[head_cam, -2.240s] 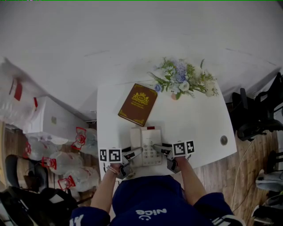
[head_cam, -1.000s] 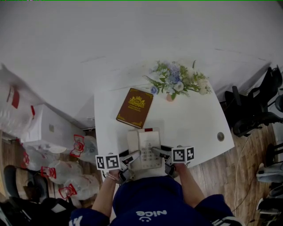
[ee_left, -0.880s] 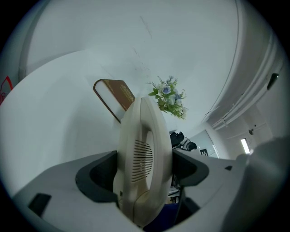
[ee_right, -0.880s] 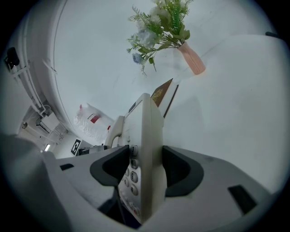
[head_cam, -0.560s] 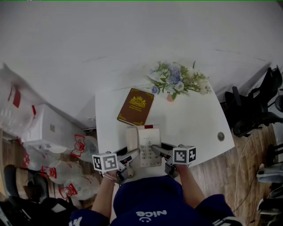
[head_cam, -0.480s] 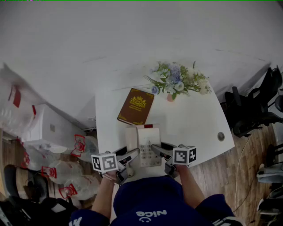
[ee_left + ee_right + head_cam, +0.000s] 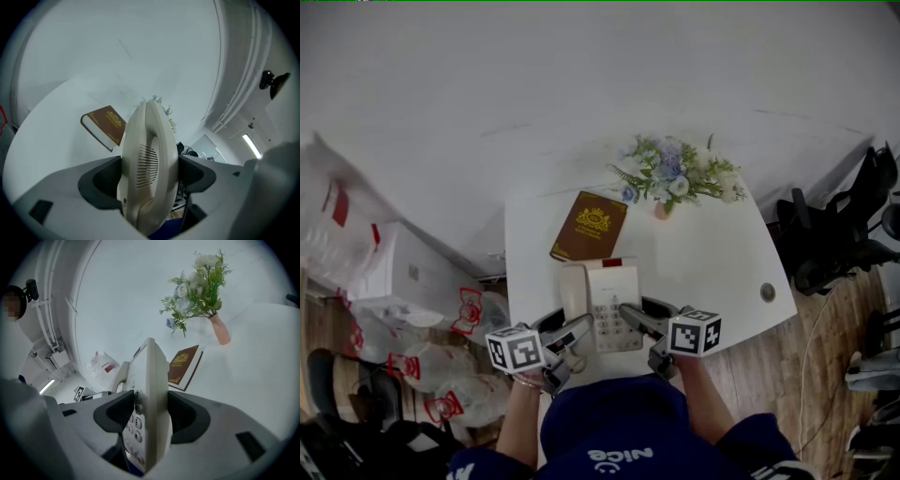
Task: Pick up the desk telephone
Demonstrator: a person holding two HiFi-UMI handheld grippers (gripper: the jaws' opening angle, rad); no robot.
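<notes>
left gripper [image 7: 578, 328] and right gripper [image 7: 630, 313] clench the desk telephone [image 7: 602, 292] by its sides, mid-lift it seems; next calls for an even, level raise.

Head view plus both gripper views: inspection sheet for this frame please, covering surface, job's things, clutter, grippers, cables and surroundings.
Surface: white table, bare on its right half.
Job's things: desk telephone, handset on its cradle, held at both sides.
Clutter: brown book and flower vase beyond the telephone.
Grippers: left gripper and right gripper each shut on one side edge of the telephone.
Cables: nothing seen.
Surroundings: plastic bags left, office chair right, wooden floor.
</notes>
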